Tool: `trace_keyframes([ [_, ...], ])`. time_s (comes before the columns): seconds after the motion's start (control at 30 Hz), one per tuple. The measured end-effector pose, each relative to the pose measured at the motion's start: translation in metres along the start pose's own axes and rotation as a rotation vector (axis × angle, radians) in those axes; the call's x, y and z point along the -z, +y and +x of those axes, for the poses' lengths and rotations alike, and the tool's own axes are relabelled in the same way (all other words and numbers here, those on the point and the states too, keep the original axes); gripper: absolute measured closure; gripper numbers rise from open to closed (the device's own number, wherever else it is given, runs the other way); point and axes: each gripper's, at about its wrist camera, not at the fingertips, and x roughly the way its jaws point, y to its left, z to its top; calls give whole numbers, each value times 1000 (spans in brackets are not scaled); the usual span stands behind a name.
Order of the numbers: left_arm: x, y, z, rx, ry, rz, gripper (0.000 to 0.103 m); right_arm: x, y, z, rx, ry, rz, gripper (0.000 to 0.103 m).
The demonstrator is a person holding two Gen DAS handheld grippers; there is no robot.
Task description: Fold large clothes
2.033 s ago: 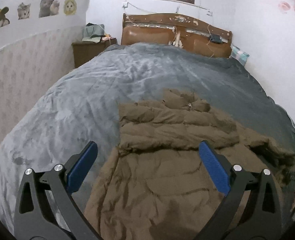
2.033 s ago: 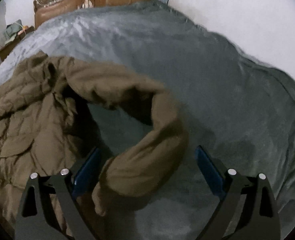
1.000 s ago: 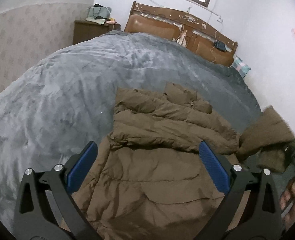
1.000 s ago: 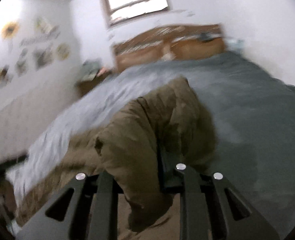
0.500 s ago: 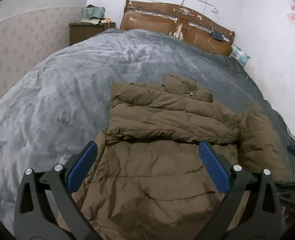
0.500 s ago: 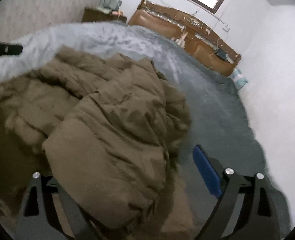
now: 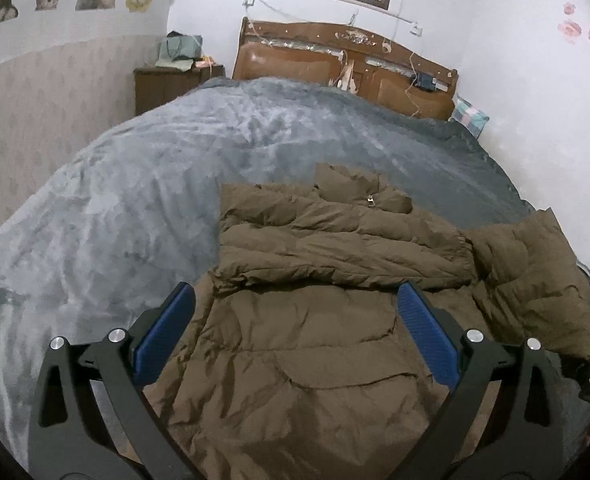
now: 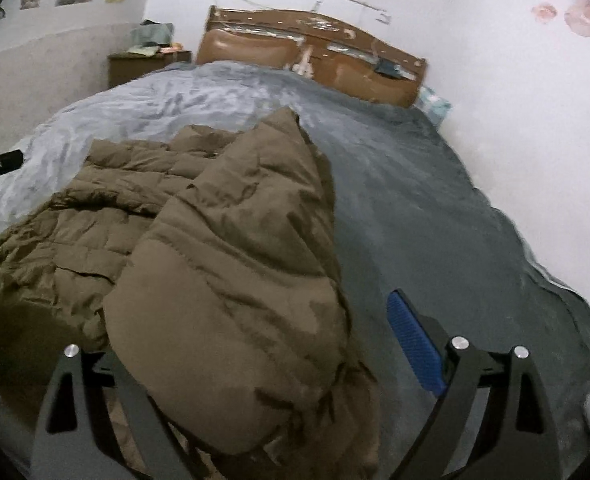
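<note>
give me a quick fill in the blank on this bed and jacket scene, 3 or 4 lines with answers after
1. The brown puffer jacket lies on a bed covered by a ____ blanket.
2. The left claw hovers over the jacket with its jaws ____.
3. The pads on both claws are ____ in colour.
4. The right sleeve is folded over the jacket; the right claw is ____ and no longer grips it.

Missing words: grey; open; blue; open

A wide bed point(image 7: 223, 168) under a plush grey-blue blanket carries a puffy olive-brown quilted coat point(image 7: 315, 340) lying crumpled across its near end
</note>
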Motion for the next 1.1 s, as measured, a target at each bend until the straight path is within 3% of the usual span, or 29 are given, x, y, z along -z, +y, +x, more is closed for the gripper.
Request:
trace_keyframes([
  [0.1, 0, -3, -11, 16, -11, 2, 3, 2, 16, -23, 69, -57, -43, 12],
  [0.3, -2, 0, -30, 26, -41, -5, 3, -3, 27, -55, -20, -75, -33, 12],
  [0.47, -5, 3, -38, 37, -55, -29, 3, -19, 47, -50, -2, -149, -109, 6],
  [0.57, -4, 4, -40, 40, -61, -17, 3, -30, 43, -43, -81, -138, -47, 6],
  [0.67, -2, 3, -34, 29, -50, 0, 3, -38, 36, -31, -278, -91, 16, 6],
  [0.77, 0, -1, -28, 44, -32, 4, 3, -44, 35, -23, -284, -108, -22, 5],
  [0.83, 2, -9, -25, 44, -32, 33, 3, -45, 37, -11, -333, -83, -55, 4],
  [0.9, 5, -16, -21, 45, -26, 59, 3, -41, 34, -8, -359, -113, -48, 4],
  [0.97, 7, -21, -17, 44, -18, 74, 3, -35, 27, -2, -459, -109, -8, 4],
  [1.1, 9, -23, -9, 32, 2, 71, 3, -31, 2, -2, -772, -105, 156, 4],
])
